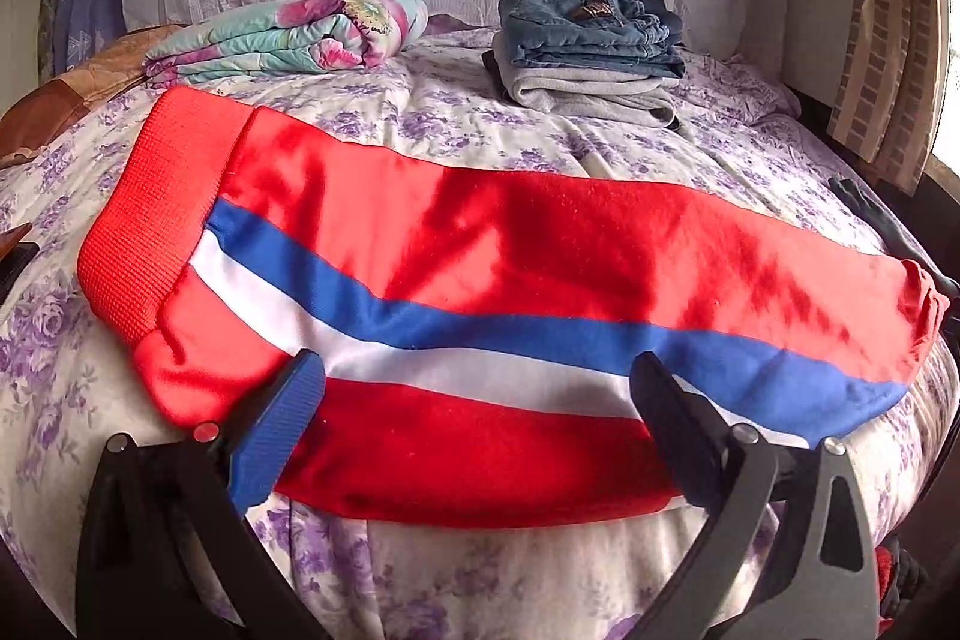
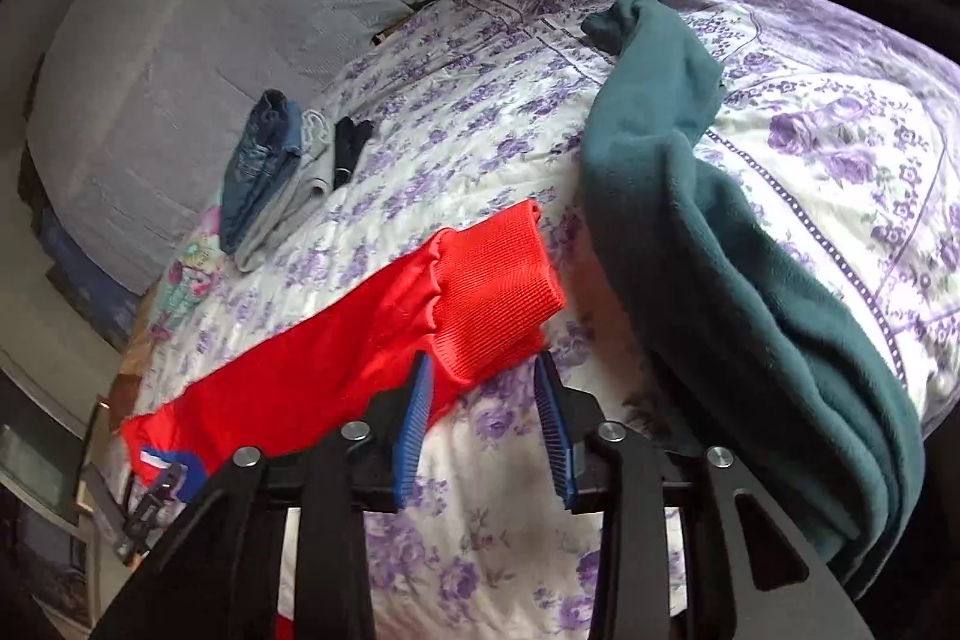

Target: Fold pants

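Observation:
Red pants (image 1: 540,244) with a blue and a white side stripe lie flat across the flowered bed cover (image 1: 480,130), their ribbed band (image 1: 126,232) at the left. My left gripper (image 1: 477,370) is open wide over their near edge, one finger on each side of the striped part, with the pads clear of the cloth. In the right wrist view a ribbed red end of the pants (image 2: 498,292) lies on the cover. My right gripper (image 2: 483,370) is open, and the lower edge of that band sits between its blue pads without being pinched.
A stack of folded jeans and grey clothes (image 1: 591,52) (image 2: 270,172) and a folded floral blanket (image 1: 288,34) sit at the far side of the bed. A teal fleece garment (image 2: 720,232) lies crumpled just right of the right gripper. The bed edge drops off close in front.

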Motion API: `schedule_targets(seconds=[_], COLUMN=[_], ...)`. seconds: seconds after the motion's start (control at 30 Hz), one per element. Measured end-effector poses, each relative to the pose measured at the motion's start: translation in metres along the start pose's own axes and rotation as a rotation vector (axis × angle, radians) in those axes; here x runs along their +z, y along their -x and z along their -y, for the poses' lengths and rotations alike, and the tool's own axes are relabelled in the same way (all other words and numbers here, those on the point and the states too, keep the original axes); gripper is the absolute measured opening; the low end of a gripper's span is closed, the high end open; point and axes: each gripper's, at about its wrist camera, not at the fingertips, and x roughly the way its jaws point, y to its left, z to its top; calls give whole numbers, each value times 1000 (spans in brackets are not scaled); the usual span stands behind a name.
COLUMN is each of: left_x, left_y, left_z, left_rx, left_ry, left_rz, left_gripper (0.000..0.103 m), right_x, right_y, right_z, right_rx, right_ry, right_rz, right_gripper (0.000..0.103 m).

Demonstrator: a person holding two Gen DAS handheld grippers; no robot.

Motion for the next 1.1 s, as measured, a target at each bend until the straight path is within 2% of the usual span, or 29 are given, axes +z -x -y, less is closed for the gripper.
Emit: schedule_targets(seconds=[0.1, 0.17, 0.27, 0.37, 0.43, 0.47, 0.53, 0.57, 0.63, 0.7, 0.73, 0.77, 0.8, 0.83, 0.87, 0.9, 0.97, 1.03, 1.1], left_x=[0, 1, 1, 2, 2, 2, 3, 4, 6, 6, 6, 7, 8, 9, 10, 12, 20, 34, 49], left_y=[-1, -1, -2, -3, -3, -3, -3, -2, 2, 7, 7, 7, 5, 5, 7, 10, 20, 28, 27], left_z=[1, 1, 3, 4, 5, 5, 5, 6, 11, 19, 23, 28, 32, 34, 34, 31, 20, 9, 6], left_rx=[12, 14, 25, 34, 38, 42, 62, 70, 59, 4, -26, -33, -21, -10, -24, -52, -109, -144, -165], left_ry=[-4, -3, -6, -11, -8, -5, 11, 21, 54, 88, 93, 93, 91, 91, 100, 119, 177, 235, 255], left_rz=[-6, -7, -13, -20, -21, -21, -22, -24, -24, -18, -17, -18, -20, -21, -23, -24, -11, 19, 29], left_gripper=[99, 99, 99, 99, 99, 99, 99, 99, 99, 99, 99, 99, 99, 99, 99, 99, 99, 99, 99], right_x=[-8, -14, -11, 4, 12, 16, 31, 38, 50, 55, 57, 56, 54, 48, 43, 37, 29, 30, 40], right_y=[-16, -30, -49, -64, -75, -78, -74, -63, -39, -29, -36, -46, -56, -63, -60, -48, -21, 0, -5], right_z=[-7, -2, 11, 9, 6, 5, -1, -9, -33, -36, -29, -19, -7, 2, 4, 1, -10, -28, -55], right_rx=[104, 130, 163, 185, 172, 161, 218, 247, 269, 235, 170, 77, -33, -130, -140, -130, -189, -243, -164], right_ry=[-34, -91, -188, -211, -189, -181, -160, -118, 32, 97, 113, 134, 153, 175, 215, 260, 335, 400, 457], right_rz=[-110, -149, -117, -82, -62, -43, 0, 40, 129, 149, 116, 77, 34, -15, -20, 14, 121, 248, 245], right_gripper=[47, 56, 58, 59, 48, 31, 23, 22, 22, 22, 26, 43, 51, 51, 50, 52, 57, 58, 59])
